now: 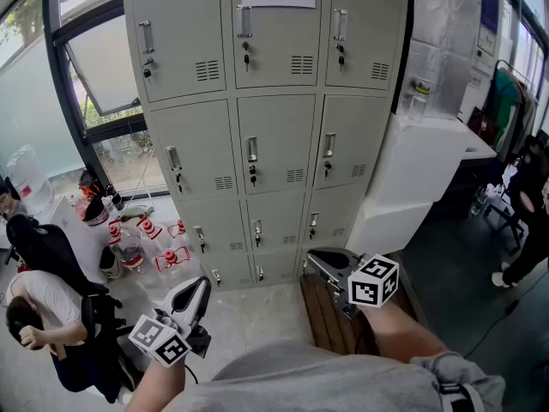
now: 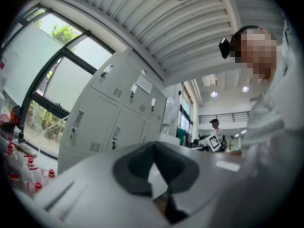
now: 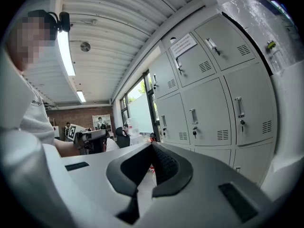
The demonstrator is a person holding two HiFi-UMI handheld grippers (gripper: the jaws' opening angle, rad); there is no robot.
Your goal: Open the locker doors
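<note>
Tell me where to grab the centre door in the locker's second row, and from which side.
Take the vertical metal handle near that door's left edge, just above the key. Come straight from the front, with the jaws spread sideways across the bar. The handle sits left, so the door probably hinges right: pull outward and rightward.

Room clutter to the left and right.

At lower left, a person [image 1: 41,297] in a white top, head bowed, seated in a black office chair [image 1: 45,240]; just beyond, red-capped bottles [image 1: 141,230] clustered on the pale floor [image 1: 257,316] beneath a tall window [image 1: 94,67], with a large clear water jug [image 1: 27,178] at the far left edge. On the right, a white counter [image 1: 429,157], a slatted wooden bench [image 1: 322,320] lower down, and another person [image 1: 525,213] in dark clothes near a clothes rack [image 1: 508,93].
</note>
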